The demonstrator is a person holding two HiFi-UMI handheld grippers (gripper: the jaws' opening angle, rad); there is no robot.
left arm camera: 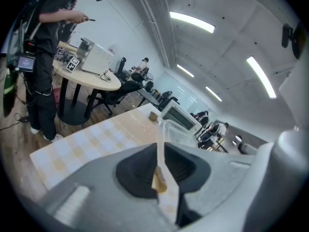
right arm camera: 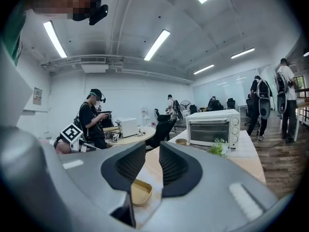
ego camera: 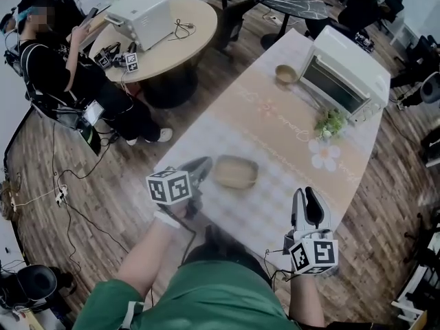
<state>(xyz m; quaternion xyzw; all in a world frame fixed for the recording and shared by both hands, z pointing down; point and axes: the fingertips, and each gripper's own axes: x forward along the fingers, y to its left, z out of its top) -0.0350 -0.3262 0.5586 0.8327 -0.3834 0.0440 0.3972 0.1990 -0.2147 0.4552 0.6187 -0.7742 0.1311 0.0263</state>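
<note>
A shallow tan tray (ego camera: 236, 172) lies on the checked cloth of the long table (ego camera: 289, 136). My left gripper (ego camera: 203, 168) reaches in from the left and is at the tray's left rim. In the left gripper view the jaws of the left gripper (left arm camera: 161, 174) are shut on a thin tan rim, and the tray (left arm camera: 177, 135) stretches away beyond them. My right gripper (ego camera: 309, 202) hovers over the table's near right part, apart from the tray. In the right gripper view the right gripper (right arm camera: 152, 166) is open by a narrow gap with nothing in it, and the tray (right arm camera: 140, 192) lies below to the left.
A white toaster oven (ego camera: 344, 74) stands at the table's far right, with a small bowl (ego camera: 285, 73), a small green plant (ego camera: 330, 124) and a flower-shaped mat (ego camera: 324, 155) near it. A person (ego camera: 55, 67) sits by a round table (ego camera: 180, 41) at the far left. Cables lie on the wooden floor.
</note>
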